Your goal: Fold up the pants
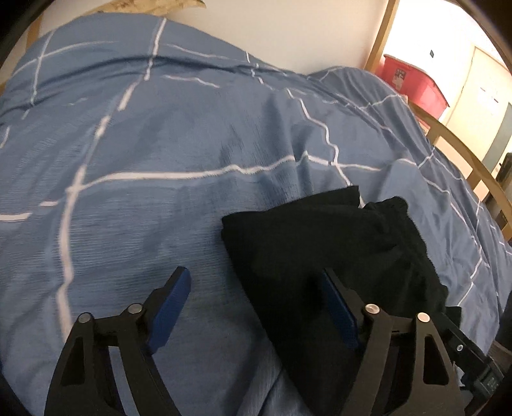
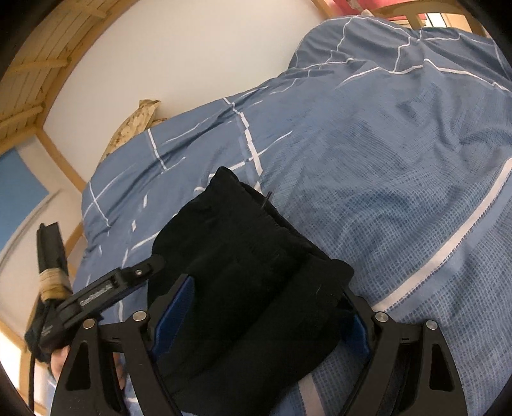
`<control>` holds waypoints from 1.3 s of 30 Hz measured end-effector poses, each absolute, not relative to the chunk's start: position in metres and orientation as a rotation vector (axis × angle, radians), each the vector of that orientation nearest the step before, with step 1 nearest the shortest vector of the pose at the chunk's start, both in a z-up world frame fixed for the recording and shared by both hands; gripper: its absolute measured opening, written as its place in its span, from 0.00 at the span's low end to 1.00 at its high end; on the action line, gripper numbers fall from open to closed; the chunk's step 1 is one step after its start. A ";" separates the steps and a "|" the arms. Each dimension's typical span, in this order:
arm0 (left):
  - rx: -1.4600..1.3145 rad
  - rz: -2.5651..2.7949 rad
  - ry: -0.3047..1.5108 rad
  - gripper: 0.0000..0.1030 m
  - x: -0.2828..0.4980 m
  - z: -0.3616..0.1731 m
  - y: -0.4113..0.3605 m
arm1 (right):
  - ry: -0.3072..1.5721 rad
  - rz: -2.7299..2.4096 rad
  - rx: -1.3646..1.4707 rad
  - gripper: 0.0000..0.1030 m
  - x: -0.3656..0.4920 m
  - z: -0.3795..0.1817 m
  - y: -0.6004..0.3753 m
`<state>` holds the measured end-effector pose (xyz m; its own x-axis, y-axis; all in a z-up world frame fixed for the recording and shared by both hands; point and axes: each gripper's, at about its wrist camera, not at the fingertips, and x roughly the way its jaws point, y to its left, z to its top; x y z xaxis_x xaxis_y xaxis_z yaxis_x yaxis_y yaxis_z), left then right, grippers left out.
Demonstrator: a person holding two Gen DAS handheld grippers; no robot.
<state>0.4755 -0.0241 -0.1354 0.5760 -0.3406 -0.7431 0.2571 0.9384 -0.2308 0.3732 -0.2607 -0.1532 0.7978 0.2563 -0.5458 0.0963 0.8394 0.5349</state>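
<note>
the black pants [image 1: 326, 252] lie folded into a compact bundle on a blue duvet [image 1: 160, 144] crossed by thin white lines. in the left wrist view the bundle fills the lower right of the frame, its near end running down under the right-hand finger of the left gripper [image 1: 256, 281]. that gripper's jaws stand wide apart: the left blue pad [image 1: 171, 307] hangs over bare duvet at lower centre-left, and the right blue pad [image 1: 339, 310] sits above the dark cloth. nothing is pinched between them.

in the right wrist view the pants [image 2: 243, 256] occupy the lower middle of the frame, a thick dark roll with a ribbed band showing near its upper end. the right gripper [image 2: 272, 294] has its jaws spread, one on each side of the roll, and the cloth fills the gap between them. whether the pads are pressing the fabric or only flanking it cannot be told. part of the other gripper's body [image 2: 102, 294] shows at lower left of that frame, just beside the bundle.

behind the bed a plain pale wall [image 1: 288, 28] fills the upper centre of the left wrist view. a wooden bed frame [image 1: 464, 153] curves along the right edge, and a red storage bin [image 1: 412, 83] sits at upper right. a tan patterned pillow [image 2: 134, 124] peeks over the duvet at centre left of the right wrist view, with wooden slats [image 2: 35, 70] in the upper left corner.
</note>
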 end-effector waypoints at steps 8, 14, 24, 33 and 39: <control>-0.131 -0.390 0.933 0.15 0.483 -0.138 -0.036 | 0.665 0.101 0.591 0.52 0.380 -0.154 -0.264; -0.022 -0.360 0.844 0.09 0.466 -0.104 -0.046 | 0.682 0.123 0.560 0.27 0.378 -0.143 -0.263; 0.055 -0.333 0.696 0.09 0.405 -0.016 -0.032 | 0.605 0.178 0.512 0.24 0.338 -0.085 -0.246; 0.107 -0.243 0.573 0.09 0.337 0.074 0.044 | 0.513 0.319 0.443 0.24 0.286 -0.003 -0.180; 0.128 -0.152 0.542 0.09 0.322 0.108 0.121 | 0.484 0.419 0.411 0.24 0.281 0.034 -0.111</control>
